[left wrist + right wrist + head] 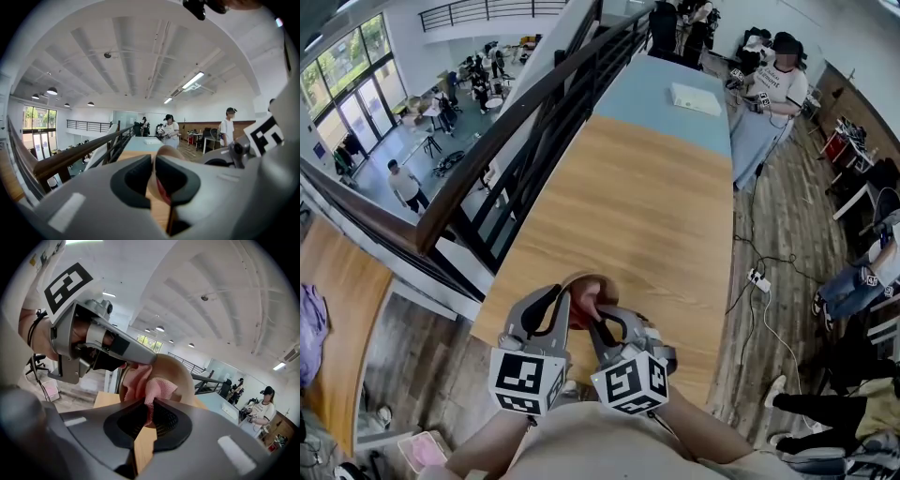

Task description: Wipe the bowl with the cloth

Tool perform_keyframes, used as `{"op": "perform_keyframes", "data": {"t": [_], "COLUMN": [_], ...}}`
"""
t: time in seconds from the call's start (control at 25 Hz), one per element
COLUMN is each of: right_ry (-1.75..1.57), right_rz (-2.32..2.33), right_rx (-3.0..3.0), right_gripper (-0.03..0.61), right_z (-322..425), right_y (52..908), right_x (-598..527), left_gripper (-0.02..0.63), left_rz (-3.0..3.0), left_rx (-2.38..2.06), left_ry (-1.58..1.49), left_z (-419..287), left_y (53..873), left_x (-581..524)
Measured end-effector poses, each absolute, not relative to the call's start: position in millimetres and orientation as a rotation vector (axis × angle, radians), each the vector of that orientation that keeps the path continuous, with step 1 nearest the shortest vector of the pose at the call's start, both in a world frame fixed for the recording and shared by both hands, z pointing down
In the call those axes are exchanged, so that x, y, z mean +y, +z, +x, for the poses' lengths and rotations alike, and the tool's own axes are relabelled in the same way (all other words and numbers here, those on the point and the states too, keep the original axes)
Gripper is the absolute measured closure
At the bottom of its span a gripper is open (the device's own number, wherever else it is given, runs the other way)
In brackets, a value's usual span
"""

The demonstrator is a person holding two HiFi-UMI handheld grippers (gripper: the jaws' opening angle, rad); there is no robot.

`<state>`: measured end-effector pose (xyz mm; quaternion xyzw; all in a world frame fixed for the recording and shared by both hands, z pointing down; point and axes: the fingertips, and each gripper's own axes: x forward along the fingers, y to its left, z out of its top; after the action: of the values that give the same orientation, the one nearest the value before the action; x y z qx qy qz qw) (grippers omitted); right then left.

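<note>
Close to my body, over the near end of the table, a tan bowl (587, 285) is held up on edge. My left gripper (565, 306) is shut on its rim; in the left gripper view the thin rim of the bowl (165, 153) stands between the pads of the left gripper (153, 177). My right gripper (602, 326) is shut on a pink cloth (151, 383), which is bunched against the inside of the bowl (178, 372). In the right gripper view the right gripper (151, 417) pinches the cloth's tail, and the left gripper (123, 348) clamps the bowl's upper left rim.
The long wooden table (623, 206) runs away from me to a blue-grey section (670, 108) with a white sheet (696, 98). A dark railing (534, 122) borders the left side. A person (778, 84) stands at the far right, and a power strip (759, 279) lies on the floor.
</note>
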<state>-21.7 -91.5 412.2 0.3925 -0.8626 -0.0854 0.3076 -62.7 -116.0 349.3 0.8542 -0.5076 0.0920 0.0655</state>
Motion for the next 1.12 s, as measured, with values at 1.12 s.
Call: {"op": "perform_keyframes", "data": {"t": [1.12], "right_ry": [-0.306], "right_rz": [1.138], "right_rx": [-2.385], "right_gripper": [0.557], "right_z": [-29], "right_y": [367], "right_x": [-109], "left_gripper": [0.586], "left_rz": [2.623], "left_rx": [-1.485], "left_ry": [0.279], "left_z": [-46], "left_y": [341], "left_x": [-110]}}
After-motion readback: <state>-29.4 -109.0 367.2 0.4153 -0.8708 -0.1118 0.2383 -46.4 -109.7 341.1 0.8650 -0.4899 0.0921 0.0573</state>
